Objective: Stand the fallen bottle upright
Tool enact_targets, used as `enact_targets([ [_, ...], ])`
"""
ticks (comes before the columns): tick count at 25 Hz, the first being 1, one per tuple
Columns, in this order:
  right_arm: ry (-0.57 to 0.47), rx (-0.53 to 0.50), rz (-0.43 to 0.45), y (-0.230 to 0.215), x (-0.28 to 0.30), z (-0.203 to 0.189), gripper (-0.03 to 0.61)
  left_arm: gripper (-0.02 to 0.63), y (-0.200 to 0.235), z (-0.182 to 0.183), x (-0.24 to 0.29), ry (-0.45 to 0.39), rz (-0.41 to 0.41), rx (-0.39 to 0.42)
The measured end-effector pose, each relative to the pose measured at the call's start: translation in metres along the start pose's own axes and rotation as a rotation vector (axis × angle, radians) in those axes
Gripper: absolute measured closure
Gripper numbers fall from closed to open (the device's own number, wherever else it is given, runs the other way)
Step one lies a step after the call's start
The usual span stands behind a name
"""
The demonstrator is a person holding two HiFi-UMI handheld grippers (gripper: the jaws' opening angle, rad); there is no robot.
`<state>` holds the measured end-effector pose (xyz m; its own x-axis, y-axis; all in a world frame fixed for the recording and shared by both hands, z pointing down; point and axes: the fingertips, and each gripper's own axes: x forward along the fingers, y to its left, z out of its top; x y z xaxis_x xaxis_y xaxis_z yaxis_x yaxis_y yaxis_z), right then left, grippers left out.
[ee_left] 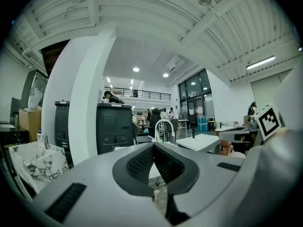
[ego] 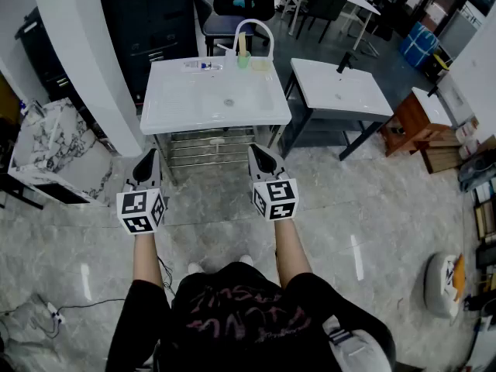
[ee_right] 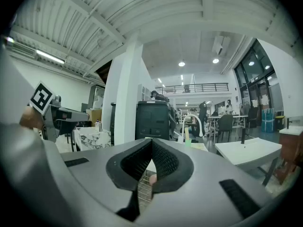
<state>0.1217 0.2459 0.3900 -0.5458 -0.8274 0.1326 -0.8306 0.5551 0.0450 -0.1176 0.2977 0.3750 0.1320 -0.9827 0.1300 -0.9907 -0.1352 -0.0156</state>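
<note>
A clear bottle (ego: 203, 66) lies on its side at the back edge of the white sink table (ego: 186, 107), left of a green cup (ego: 243, 59) and the arched white faucet (ego: 254, 31). My two grippers hang side by side in front of the table's near edge, well short of the bottle. The left gripper (ego: 147, 163) is shut with nothing in it, its ribbed pads (ee_left: 142, 162) meeting. Likewise the right gripper (ego: 262, 158) is shut and empty, its pads (ee_right: 163, 160) together. In both gripper views the bottle is hidden behind the jaws.
A second white table (ego: 341, 90) stands to the right, with a brown wooden stand (ego: 415, 122) beyond it. At the left are a marble-topped table (ego: 54, 142), a white pillar (ego: 85, 45) and a black cabinet (ego: 155, 14). A wire shelf (ego: 205, 147) sits under the sink table.
</note>
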Motion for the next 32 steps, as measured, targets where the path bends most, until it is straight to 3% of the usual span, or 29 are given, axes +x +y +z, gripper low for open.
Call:
enact_targets([
  [22,-0.005,0.0,-0.032,0.019,0.0,0.001,0.565,0.598,0.012,-0.01,-0.012,0.014,-0.027,0.002],
  [32,0.003,-0.051,-0.061,0.062,0.006,0.001,0.565,0.598,0.042,-0.016,-0.026,0.008,-0.068,0.008],
])
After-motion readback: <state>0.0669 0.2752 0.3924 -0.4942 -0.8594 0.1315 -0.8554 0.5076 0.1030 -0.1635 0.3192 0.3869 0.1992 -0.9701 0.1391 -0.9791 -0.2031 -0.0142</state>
